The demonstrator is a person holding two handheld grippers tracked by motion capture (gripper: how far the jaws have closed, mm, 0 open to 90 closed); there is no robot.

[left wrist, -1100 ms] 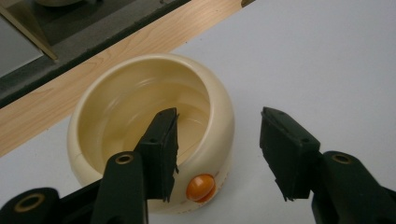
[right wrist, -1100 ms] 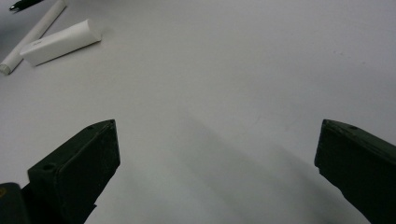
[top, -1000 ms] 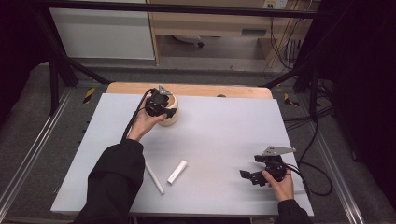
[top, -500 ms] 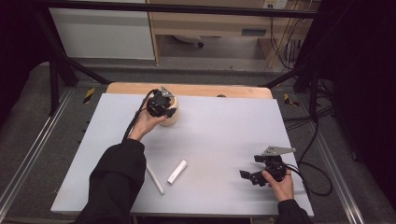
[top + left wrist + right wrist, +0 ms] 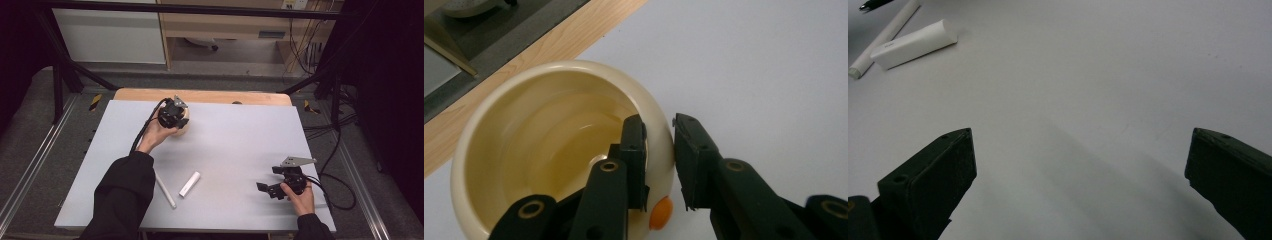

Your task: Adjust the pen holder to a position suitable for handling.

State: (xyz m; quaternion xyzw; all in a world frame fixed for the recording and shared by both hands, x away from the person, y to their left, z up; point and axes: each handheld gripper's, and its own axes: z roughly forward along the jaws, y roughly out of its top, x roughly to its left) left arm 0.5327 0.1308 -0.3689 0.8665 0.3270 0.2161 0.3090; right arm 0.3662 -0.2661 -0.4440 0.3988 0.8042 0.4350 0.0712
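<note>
Bowl, cream-coloured and round, sits at about eleven o'clock on the grey table, close to the wooden strip along the far edge. The left gripper has just been closing, and its jaws now straddle the bowl's wall, one inside the hollow and one outside. A sliver of rim shows between them, so I judge the wall pinched or all but pinched (the outer pad's contact is hard to make out). Gripping the rim rather than the whole body makes sense, since the bowl looks far too wide for the jaws to span.

The right gripper rests at about five o'clock, well apart from the bowl, jaws spread wide with nothing between them, likely parked while the left hand works.

From the high view, the left hand covers most of the bowl, and the grip itself is hidden. The left gripper view supplies that: the glossy empty interior, the jaw inside it, and an orange spot on the outer wall. The right gripper view adds the white tube and the thin white stick lying just beside each other, near seven o'clock on the table.
</note>
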